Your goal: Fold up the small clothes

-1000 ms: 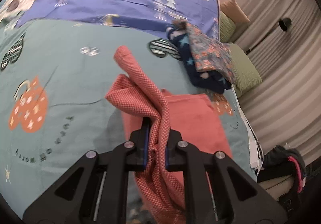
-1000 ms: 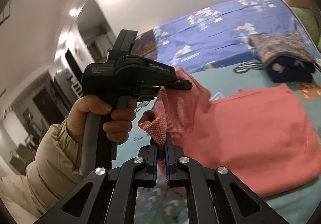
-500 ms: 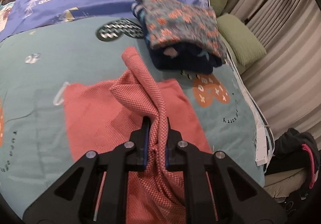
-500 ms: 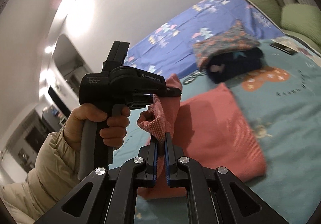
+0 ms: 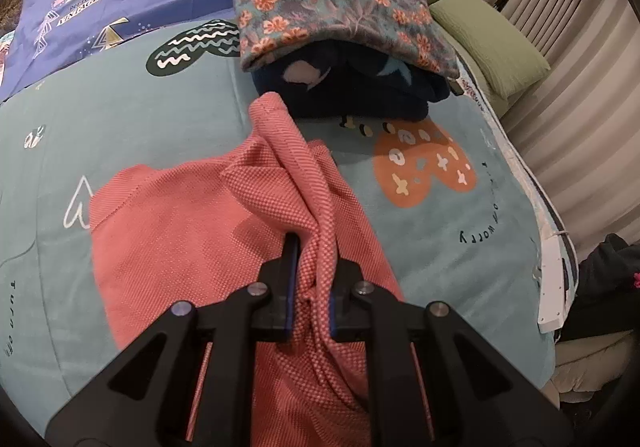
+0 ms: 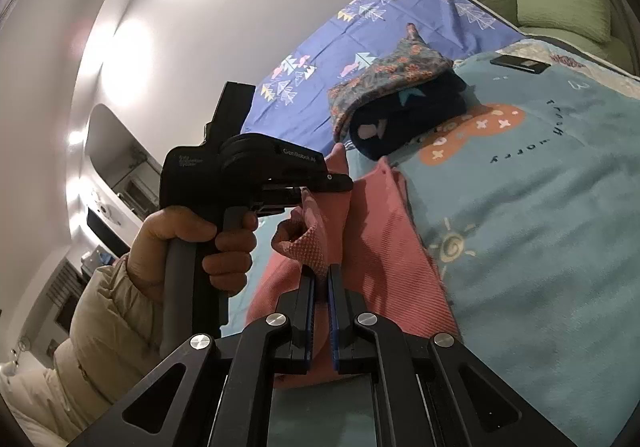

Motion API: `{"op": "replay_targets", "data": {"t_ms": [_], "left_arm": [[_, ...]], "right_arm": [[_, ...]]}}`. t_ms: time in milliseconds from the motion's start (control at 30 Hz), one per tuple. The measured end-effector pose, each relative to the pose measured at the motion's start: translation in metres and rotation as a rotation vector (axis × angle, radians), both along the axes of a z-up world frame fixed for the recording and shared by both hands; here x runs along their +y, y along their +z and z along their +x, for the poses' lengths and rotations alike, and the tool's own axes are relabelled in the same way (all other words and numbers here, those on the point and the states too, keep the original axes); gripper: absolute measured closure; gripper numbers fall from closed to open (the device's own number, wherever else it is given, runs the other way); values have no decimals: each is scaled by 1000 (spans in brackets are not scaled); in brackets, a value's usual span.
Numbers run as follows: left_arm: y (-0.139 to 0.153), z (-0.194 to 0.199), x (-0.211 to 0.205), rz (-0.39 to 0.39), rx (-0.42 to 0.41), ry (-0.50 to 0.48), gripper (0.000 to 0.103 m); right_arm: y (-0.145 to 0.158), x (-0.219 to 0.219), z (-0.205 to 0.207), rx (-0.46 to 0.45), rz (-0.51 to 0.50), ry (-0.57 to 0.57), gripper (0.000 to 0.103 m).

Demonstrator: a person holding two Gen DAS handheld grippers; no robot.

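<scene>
Both grippers are pinching the pink knit garment right now: the left gripper is clamped on a bunched edge, and the right gripper is squeezing another bit of that edge beside it. The rest is lying flat on the bedspread ahead of the fingers, just short of the folded stack. Looks like mid-fold to me, so next they're probably needing to carry the edge forward and lay it down evenly.

Salmon-pink knit garment, teal cartoon-print bedspread, floral-patterned folded cloth.
</scene>
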State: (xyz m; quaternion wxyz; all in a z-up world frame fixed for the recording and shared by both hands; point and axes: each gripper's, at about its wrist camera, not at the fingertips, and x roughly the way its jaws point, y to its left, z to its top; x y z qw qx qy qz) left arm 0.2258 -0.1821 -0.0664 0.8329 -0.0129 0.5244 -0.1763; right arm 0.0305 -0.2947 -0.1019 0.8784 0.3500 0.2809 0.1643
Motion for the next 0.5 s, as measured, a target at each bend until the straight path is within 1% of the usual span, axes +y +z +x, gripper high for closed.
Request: {"op": "replay_targets", "data": {"t_ms": [233, 500], "left_arm": [[-6, 2, -15, 51, -16, -6, 90], [-9, 3, -21, 69, -12, -6, 90]], "right_arm": [[-6, -7, -3, 21, 14, -19, 98], [-12, -11, -4, 33, 30, -29, 98]]}}
